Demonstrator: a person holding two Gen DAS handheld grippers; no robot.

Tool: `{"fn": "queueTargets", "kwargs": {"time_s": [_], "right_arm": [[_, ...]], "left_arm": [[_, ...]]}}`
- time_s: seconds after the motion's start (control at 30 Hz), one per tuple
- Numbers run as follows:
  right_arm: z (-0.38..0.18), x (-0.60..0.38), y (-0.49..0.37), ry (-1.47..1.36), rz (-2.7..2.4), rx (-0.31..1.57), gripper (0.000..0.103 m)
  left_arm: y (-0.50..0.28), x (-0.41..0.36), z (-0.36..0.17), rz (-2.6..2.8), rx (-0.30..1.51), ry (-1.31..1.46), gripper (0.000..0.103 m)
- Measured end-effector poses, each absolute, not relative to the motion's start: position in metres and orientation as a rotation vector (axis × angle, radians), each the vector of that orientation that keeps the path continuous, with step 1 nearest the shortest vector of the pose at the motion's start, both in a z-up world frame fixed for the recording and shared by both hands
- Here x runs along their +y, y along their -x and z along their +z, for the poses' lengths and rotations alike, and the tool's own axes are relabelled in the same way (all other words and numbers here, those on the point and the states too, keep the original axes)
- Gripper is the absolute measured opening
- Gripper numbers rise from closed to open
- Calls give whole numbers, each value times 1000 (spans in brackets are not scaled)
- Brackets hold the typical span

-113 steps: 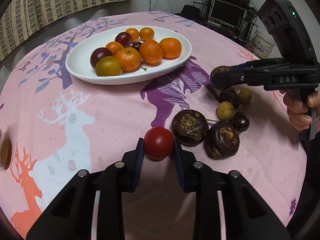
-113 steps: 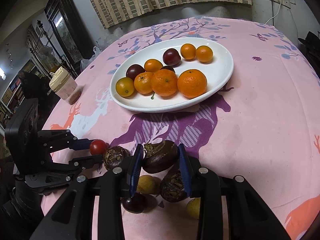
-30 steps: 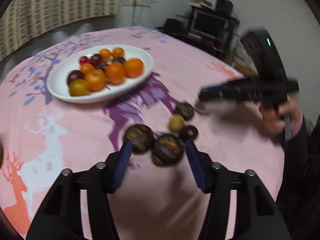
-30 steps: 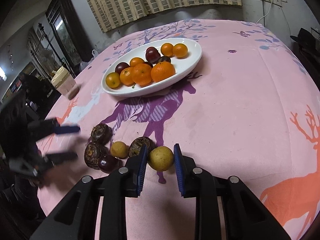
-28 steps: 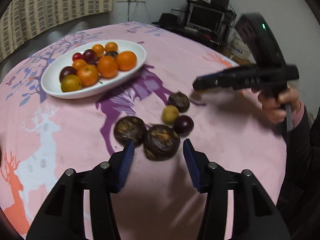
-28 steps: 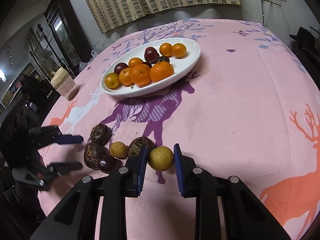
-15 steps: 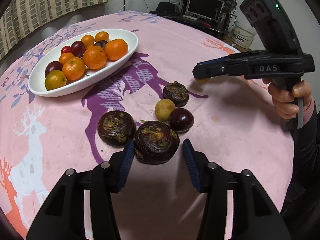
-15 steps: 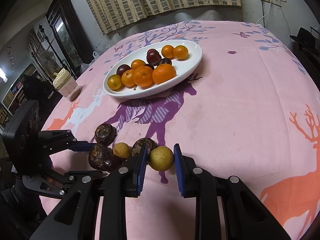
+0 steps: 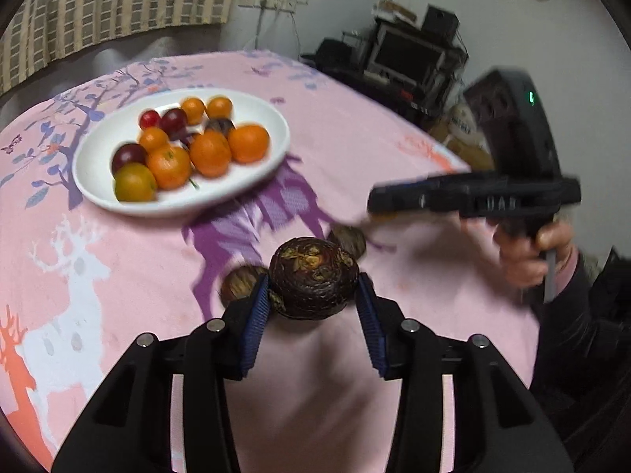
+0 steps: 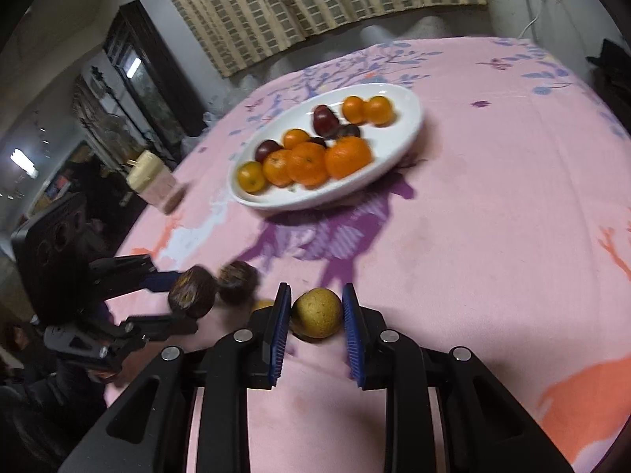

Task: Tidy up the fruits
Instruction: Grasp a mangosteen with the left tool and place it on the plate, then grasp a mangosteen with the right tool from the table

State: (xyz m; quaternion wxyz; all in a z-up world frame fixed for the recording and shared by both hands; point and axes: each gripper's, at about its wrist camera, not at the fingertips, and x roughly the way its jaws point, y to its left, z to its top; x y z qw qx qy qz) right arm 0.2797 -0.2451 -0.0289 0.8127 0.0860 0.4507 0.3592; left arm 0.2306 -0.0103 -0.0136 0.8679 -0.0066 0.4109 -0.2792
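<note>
Fruits are split between a white oval plate [image 9: 276, 134] and the pink printed cloth over the round surface [image 10: 493, 205]. The left gripper [image 9: 313, 295] has its fingers closed on a dark brown, rough-skinned round fruit [image 9: 313, 283], apparently raised clear of the cloth. The right gripper [image 10: 316, 313] has its fingers closed on a small yellow-green round fruit [image 10: 316, 312]; whether this one is off the cloth cannot be told.

The step in hand looks like carrying both pieces toward the plate. The next move calls for bringing each over the rim, finding a free patch of white, and opening the fingers low enough that nothing rolls.

The plate already holds several orange citrus fruits [image 9: 209, 153], dark plum-coloured fruits [image 9: 129, 153], one small red fruit [image 9: 150, 119] and a yellow-orange one [image 9: 135, 186]. Bare space remains mainly along its near edge. Two more dark rough fruits [image 9: 240, 282] lie loose on the cloth near the left gripper.
</note>
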Motion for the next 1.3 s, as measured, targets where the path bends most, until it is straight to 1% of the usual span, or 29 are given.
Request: {"fn": "queueTargets", "kwargs": {"time_s": [0.13,0.2,0.27,0.3,0.33,0.37,0.4,0.47,0.5,0.63,0.77,0.9,1.03,1.1,1.13,1.23,1.3], "right_arm": [[-9,-224,-317,-218,729,908,27],[-3,-210,-341,-228,684,872,27],[-2,-202,-358,-247,644,820,29],[-4,-200,-364,-256,613,797,37],[-6,-200,-366,-267,589,796,64],[-9,-200,-368,-272,588,805,71],[-10,-200,-366,-270,604,820,70],[-7,-204,-354,-245,622,805,70],[-4,-206,-348,-238,626,789,70],[-3,-214,-320,-194,650,775,70],[-21,-209,-300,-110,634,866,71],[-35,-196,-280,69,622,944,71],[-39,-203,-266,120,617,939,70],[-39,-209,-263,108,627,944,66],[-39,-211,-261,101,632,947,61],[-39,-216,-256,100,636,945,58],[-41,-217,-255,104,638,951,54]], "left_arm": [[-284,10,3,-468,830,120,43],[-312,18,5,-381,805,137,43],[-340,26,3,-307,789,168,43],[-348,32,1,-279,794,186,47],[-353,37,-1,-246,806,208,62],[-354,43,-2,-230,817,233,70],[-350,48,0,-236,807,251,81],[-337,55,9,-216,759,243,86],[-330,57,12,-194,750,232,95],[-307,60,14,-178,735,219,96],[-287,56,2,-121,750,153,96],[-279,55,-8,-89,779,91,96],[-272,61,-8,-82,766,106,96],[-272,64,-8,-74,765,115,96],[-272,66,-9,-69,768,117,97],[-273,67,-11,-60,784,121,97],[-274,67,-12,-60,792,123,97]]}}
